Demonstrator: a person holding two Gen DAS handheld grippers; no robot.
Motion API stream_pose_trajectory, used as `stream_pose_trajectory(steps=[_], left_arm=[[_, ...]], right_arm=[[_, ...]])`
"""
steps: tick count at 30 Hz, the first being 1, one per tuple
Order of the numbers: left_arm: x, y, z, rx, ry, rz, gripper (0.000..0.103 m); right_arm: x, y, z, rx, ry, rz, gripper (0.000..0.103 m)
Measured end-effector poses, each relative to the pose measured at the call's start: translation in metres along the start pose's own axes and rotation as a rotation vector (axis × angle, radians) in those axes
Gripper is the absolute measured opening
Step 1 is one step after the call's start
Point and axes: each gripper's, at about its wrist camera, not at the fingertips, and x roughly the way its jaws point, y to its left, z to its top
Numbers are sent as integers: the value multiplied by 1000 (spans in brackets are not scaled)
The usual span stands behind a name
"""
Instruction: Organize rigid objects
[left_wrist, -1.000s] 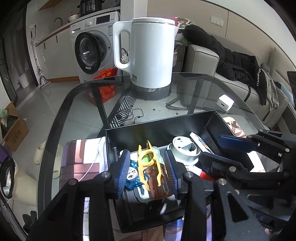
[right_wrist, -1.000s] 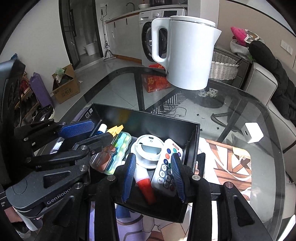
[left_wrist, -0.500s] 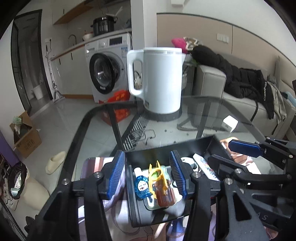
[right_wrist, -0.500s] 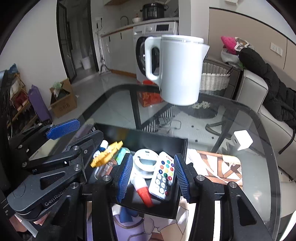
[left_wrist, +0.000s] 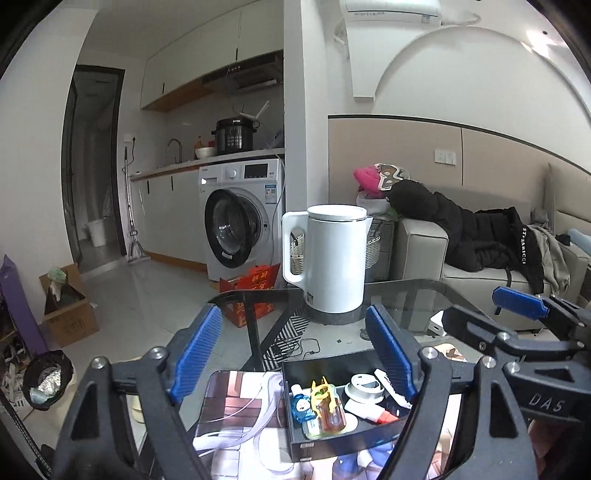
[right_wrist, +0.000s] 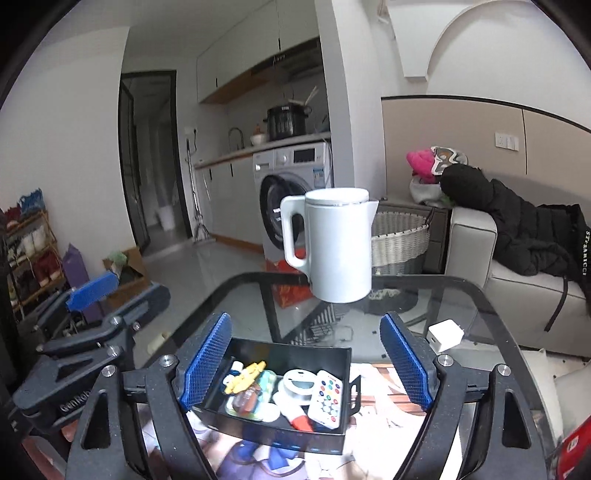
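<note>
A black open box stands on a patterned mat on the glass table. In it lie an amber bottle with a yellow clip, a small blue bottle, a white round disc, a white remote with coloured buttons and a red-tipped tube. My left gripper hangs above and behind the box; its jaws are opening, with nothing between them. My right gripper is beside it over the same box, jaws opening and likewise empty.
A white kettle stands on the far side of the glass table. A white charger cube lies to the right. The patterned mat has a clear cable on it. Beyond are a sofa with a black jacket and a washing machine.
Both grippers rose, drew back from the box and tilted up. Their jaws widened: the left came off the amber bottle, the right off the remote. Both things now lie in the box.
</note>
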Motion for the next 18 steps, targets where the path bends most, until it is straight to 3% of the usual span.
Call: stream_pose_trajectory(steps=[2,6,12,18], left_arm=[[-10,-1,-2,19,-4,-4,83],[-33,0,-9,37,-42,44,100],[-53,2,-22,62,-69,32,102],[-58,-1,-39,76,-35,22,103]], right_arm=[[-11,0,-2,13,-11,-2,89],[-30,-2,-9,10,-23,0,94],[-50,-3,-23,9,-28,-3,96],[-59,1,-38,-14,-21,-2,96]])
